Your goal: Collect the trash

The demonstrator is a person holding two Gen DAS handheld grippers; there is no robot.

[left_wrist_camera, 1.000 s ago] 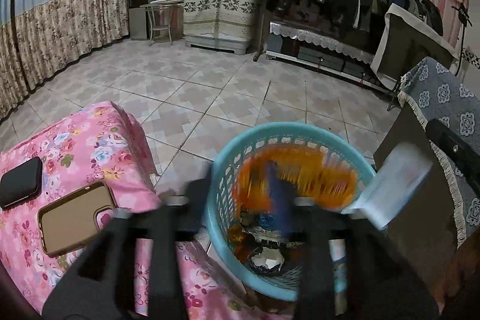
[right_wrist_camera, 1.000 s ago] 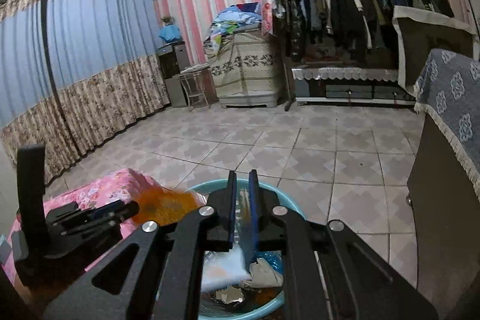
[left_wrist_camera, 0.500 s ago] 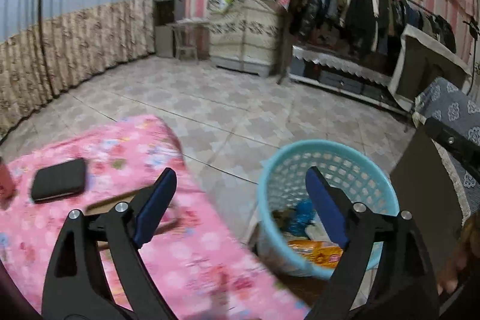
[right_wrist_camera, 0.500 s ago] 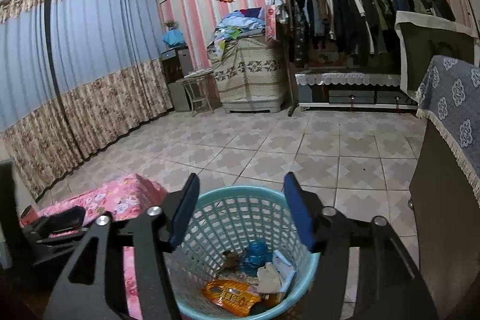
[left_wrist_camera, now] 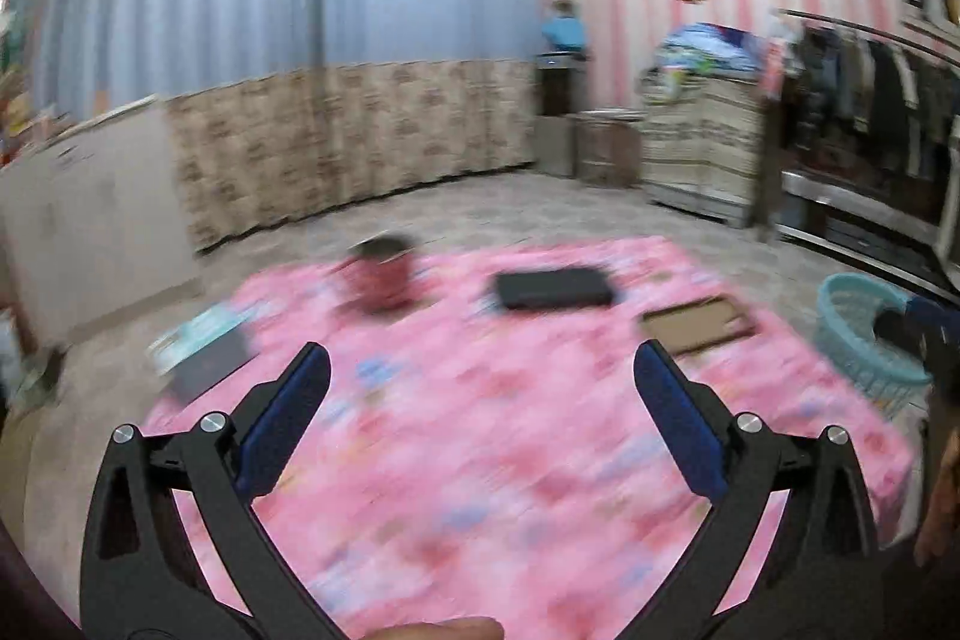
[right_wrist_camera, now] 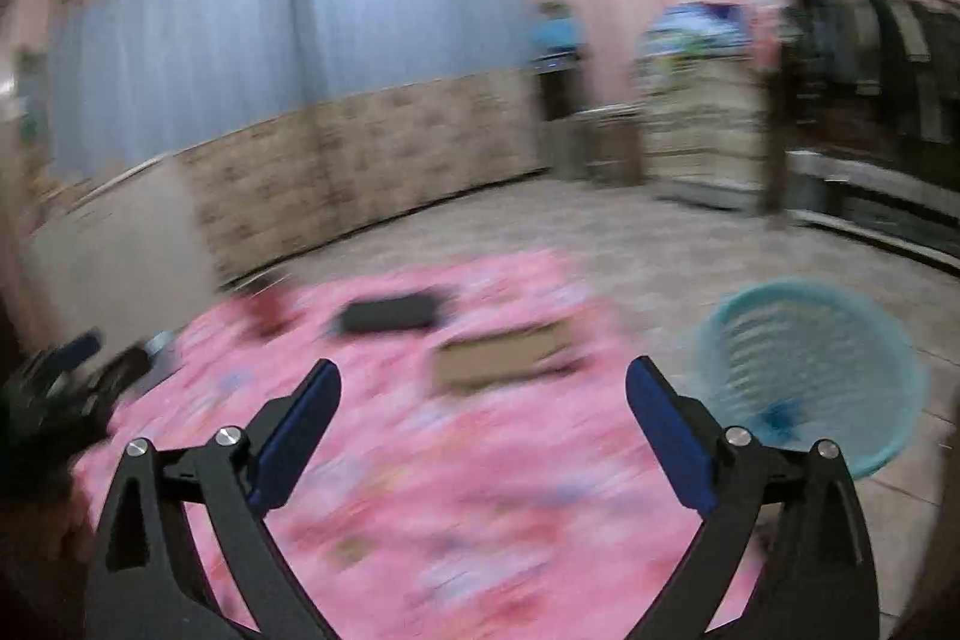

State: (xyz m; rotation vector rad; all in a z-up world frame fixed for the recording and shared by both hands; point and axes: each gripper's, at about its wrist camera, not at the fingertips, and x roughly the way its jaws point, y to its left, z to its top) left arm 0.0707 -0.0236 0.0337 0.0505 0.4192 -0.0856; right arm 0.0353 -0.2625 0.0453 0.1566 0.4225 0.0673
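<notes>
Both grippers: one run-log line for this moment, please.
left gripper: open, empty | right gripper: open, empty | jaws just opened | basket: beside pink table

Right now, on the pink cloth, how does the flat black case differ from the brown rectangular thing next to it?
The flat black case is dark all over, while the brown rectangular thing is tan with a darker rim. The case lies farther from the turquoise basket; the brown thing lies nearer to it. Both lie flat on the pink cloth, apart from each other, and neither is touched. Blur hides finer detail.
</notes>
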